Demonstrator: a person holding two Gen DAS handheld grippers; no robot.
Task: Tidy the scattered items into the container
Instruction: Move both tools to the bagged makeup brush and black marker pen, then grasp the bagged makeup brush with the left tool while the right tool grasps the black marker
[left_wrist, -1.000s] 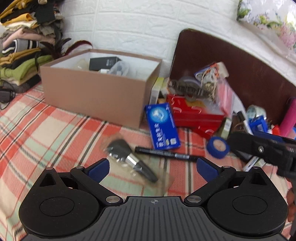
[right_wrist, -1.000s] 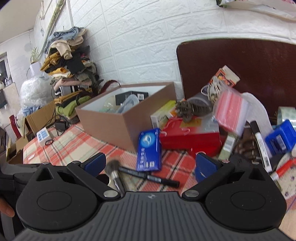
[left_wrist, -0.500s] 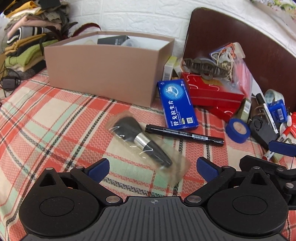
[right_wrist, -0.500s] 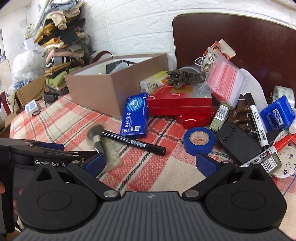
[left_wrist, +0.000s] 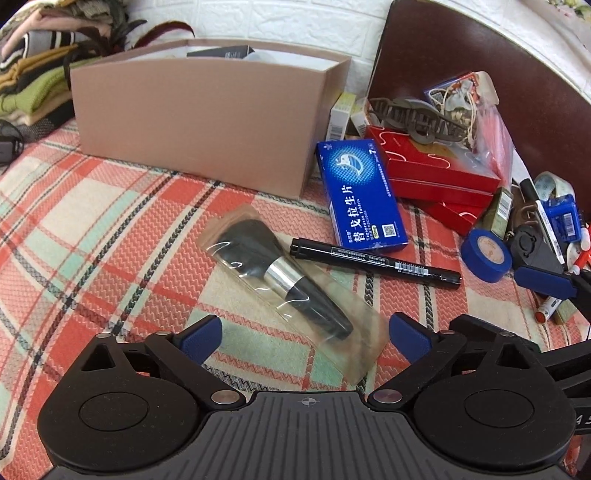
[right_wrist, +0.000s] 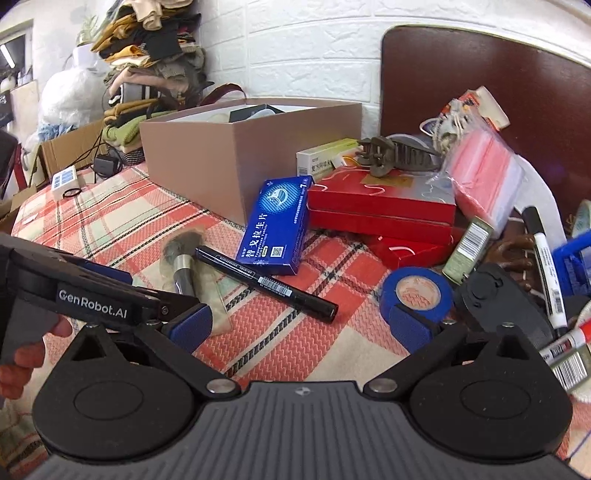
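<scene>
Box (left_wrist: 199, 122) — a tan cardboard one, lid off — stood at the back of the plaid cloth (left_wrist: 92, 236), against the white brick wall. Inside it a black carton (left_wrist: 221, 51) and something pale showed over the rim; the rest of the inside was hidden.

In front of it lay one makeup brush (left_wrist: 284, 277) in a clear sleeve, one black marker (left_wrist: 375, 262) just beside the brush, and one blue tablet pack (left_wrist: 360, 195) leaning by the box's corner. To the right sat two red boxes (right_wrist: 380, 206), stacked, with one brown hair claw (right_wrist: 399, 155) on top and one red zip bag (right_wrist: 487, 177) beside them. One roll of blue tape (right_wrist: 417, 291) lay near the marker's end, and one white-barrelled marker (right_wrist: 546, 266) stood among the clutter at the far right.

Left gripper (left_wrist: 304, 338) hovered low over the brush's handle, its blue-tipped jaws spread wide, one to either side of the sleeve and not touching it. Right gripper (right_wrist: 301, 328) was also spread wide and held nothing, its right fingertip (right_wrist: 410, 328) overlapping the tape roll in the view — whether it touched I could not tell.
</scene>
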